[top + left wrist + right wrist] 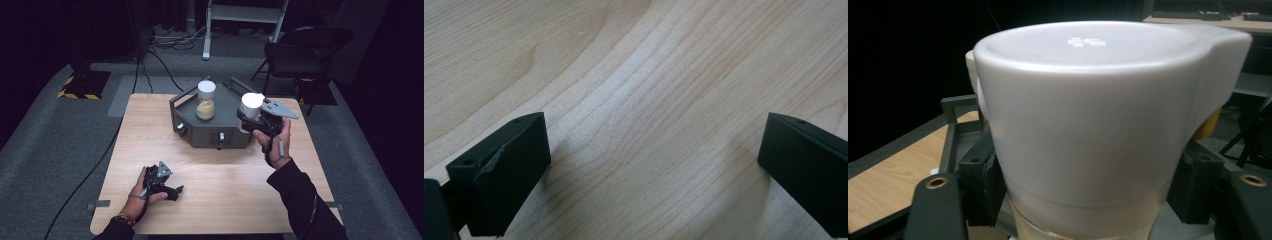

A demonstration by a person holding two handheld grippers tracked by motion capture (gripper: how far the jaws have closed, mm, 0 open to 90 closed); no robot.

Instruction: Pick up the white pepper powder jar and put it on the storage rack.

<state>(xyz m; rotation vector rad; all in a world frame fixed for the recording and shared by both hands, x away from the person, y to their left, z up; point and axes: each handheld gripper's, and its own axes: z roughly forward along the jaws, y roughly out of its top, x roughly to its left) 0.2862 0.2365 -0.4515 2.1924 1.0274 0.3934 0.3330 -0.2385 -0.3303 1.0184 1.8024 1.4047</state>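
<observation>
The wooden table [220,170] carries a dark grey angular tray [227,131] at its far middle. On the tray's left part stands a clear jar [206,100] with a white lid, part-filled with pale yellow stuff. At the tray's right edge the right gripper [248,121] clasps a second white-lidded jar [251,106] — in the right gripper view its white lid [1098,115] sits tight between the two black jaws, touching both. Well short of the tray, toward the near left, the left gripper [175,191] rests low on the bare wood — jaws spread wide, nothing between them.
</observation>
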